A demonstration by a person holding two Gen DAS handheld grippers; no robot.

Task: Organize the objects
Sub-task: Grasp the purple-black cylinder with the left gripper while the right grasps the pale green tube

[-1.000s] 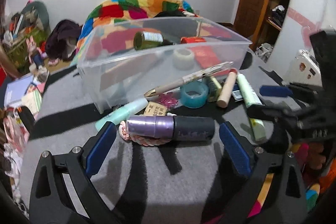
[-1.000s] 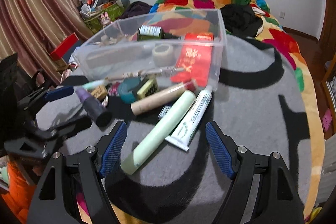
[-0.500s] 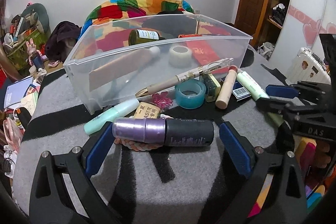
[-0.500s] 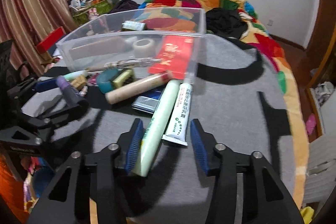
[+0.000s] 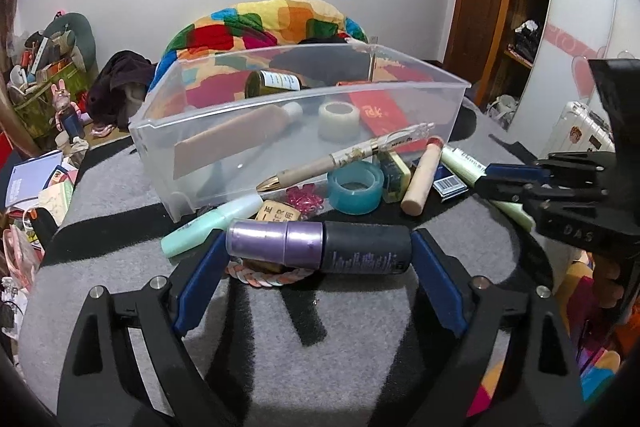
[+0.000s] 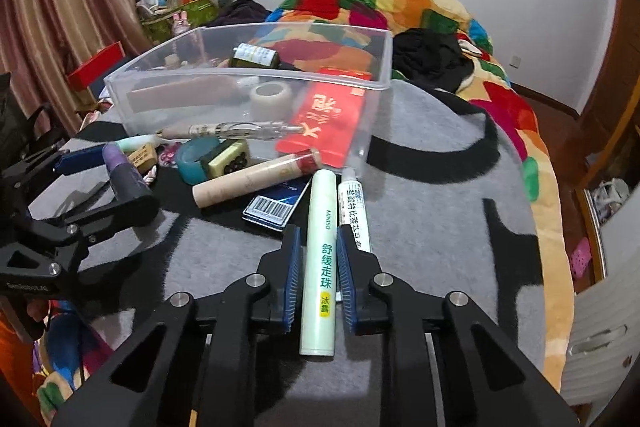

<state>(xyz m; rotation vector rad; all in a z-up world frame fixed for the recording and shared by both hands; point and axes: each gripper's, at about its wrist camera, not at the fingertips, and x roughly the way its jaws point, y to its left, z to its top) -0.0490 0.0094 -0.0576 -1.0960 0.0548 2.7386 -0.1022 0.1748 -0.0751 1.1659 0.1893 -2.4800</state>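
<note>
Right wrist view: pale green tube (image 6: pixel 320 259) lies lengthwise between the fingers (image 6: pixel 291 275) of the right gripper (image 6: pixel 318 277), both blue pads now pressed to its sides. A second ago those fingers stood wide around both this tube and the white tube (image 6: pixel 354 213); they have since narrowed onto the green one alone, the white tube left just outside the right-hand finger. Tube still rests on the grey blanket (image 6: pixel 440 195); not lifted.

Left wrist view: purple-and-black bottle (image 5: pixel 320 247) lies crosswise between the fingers (image 5: pixel 198 283) of the left gripper (image 5: pixel 318 259). Jaws are closing in from wide; pads look at or nearly at the bottle's two ends, firm contact not certain. Bottle sits on a pink braided band (image 5: pixel 272 275).

Clear plastic bin (image 5: pixel 192 115) sits just behind the clutter, already holding a tape roll, a red packet and a small bottle.

Judgement: one item secured, a second about to be; the next step is likely lifting both into the bin. Risk: an end-to-end grip on the bottle may slip.
</note>
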